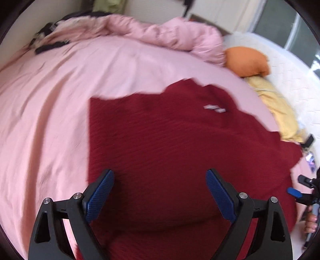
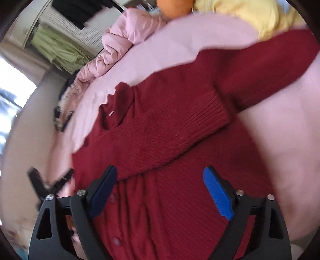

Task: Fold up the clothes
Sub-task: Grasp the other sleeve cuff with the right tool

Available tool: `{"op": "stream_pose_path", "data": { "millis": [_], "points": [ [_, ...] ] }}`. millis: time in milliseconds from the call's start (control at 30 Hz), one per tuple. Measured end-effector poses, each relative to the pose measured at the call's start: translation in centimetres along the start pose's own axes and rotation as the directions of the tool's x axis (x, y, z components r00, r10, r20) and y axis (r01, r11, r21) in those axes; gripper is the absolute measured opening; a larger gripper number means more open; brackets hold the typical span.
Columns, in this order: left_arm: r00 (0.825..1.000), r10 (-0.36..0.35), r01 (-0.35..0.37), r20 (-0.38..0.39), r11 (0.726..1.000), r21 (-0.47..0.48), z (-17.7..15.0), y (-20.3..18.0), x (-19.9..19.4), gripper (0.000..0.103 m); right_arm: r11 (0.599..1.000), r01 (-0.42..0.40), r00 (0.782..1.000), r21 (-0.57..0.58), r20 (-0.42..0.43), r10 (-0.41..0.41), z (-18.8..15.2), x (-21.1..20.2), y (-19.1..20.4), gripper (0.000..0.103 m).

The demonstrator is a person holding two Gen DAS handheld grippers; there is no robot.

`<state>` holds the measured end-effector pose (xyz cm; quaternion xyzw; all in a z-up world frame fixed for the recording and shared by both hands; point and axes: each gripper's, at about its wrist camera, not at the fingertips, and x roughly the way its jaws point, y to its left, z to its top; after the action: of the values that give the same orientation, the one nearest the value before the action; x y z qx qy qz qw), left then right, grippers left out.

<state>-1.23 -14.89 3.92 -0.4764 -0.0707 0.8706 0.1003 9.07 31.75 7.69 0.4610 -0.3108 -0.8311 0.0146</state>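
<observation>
Left gripper [image 1: 160,197]: jaws spread wide, nothing between them, hovering over the near part of the dark red knit cardigan [image 1: 170,144]. Right gripper [image 2: 160,193]: jaws also spread wide and empty, above the button placket [image 2: 116,241] side of the same cardigan.

Cardigan lies spread on the pink bed sheet [image 1: 50,100], body mostly flat. One sleeve [image 2: 170,128] lies folded across the chest, its ribbed cuff [image 2: 217,112] on top of the body; the other sleeve [image 2: 266,66] sticks out away toward the yellow garment [image 2: 250,18]. Scalloped collar with a small label [image 1: 215,108] at the far end from both grippers. Left straight side edge [image 1: 90,136] runs just left of the left gripper.

Handling, judged: soft, limp, fairly thick knit, light to medium weight, not slippery, will sag and stretch if lifted from one point. Best holds look like ribbed edges: cuff, hem corners, shoulder seam; pinch a double layer at an edge rather than mid-panel.

Stage: partly folded look, one sleeve in, one out; frames blurred, so finer creases unclear.

Around: bunched pink duvet [image 1: 170,34], orange pillow [image 1: 247,61], the other gripper visible at the left-wrist view's right edge.
</observation>
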Motion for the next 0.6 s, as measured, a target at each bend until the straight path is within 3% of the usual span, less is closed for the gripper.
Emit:
{"op": "stream_pose_path", "data": {
  "millis": [133,267,333,400,533,600],
  "points": [
    [0.995,0.097,-0.099,0.022,0.992,0.082,-0.5,-2.3,1.6,0.094,0.997,-0.002,1.0,0.077,0.014,0.001,1.1,2.5,-0.9,0.067],
    [0.995,0.092,-0.095,0.028,0.992,0.086,-0.7,-2.5,1.6,0.096,0.988,-0.005,1.0,0.153,0.029,0.001,2.3,5.1,-1.8,0.062],
    [0.997,0.068,-0.07,0.033,0.996,0.062,-0.6,-1.7,1.4,0.096,0.981,-0.004,0.999,0.193,0.039,-0.004,2.8,5.9,-2.3,0.045],
    [0.997,0.06,-0.062,0.041,0.997,0.046,-0.3,-1.5,1.4,0.096,0.975,0.018,0.998,0.22,0.062,-0.032,3.3,5.5,-2.9,0.009],
    [0.989,0.082,-0.083,0.124,0.997,0.005,-0.3,-1.6,-0.1,0.096,0.989,-0.004,0.995,0.145,0.101,-0.01,4.4,4.3,-1.1,0.008],
    [0.979,0.109,-0.111,0.172,0.994,0.005,-0.1,-1.6,-0.7,0.096,0.999,-0.046,0.99,0.019,0.135,0.043,6.1,2.5,2.7,0.007]
  ]
}}
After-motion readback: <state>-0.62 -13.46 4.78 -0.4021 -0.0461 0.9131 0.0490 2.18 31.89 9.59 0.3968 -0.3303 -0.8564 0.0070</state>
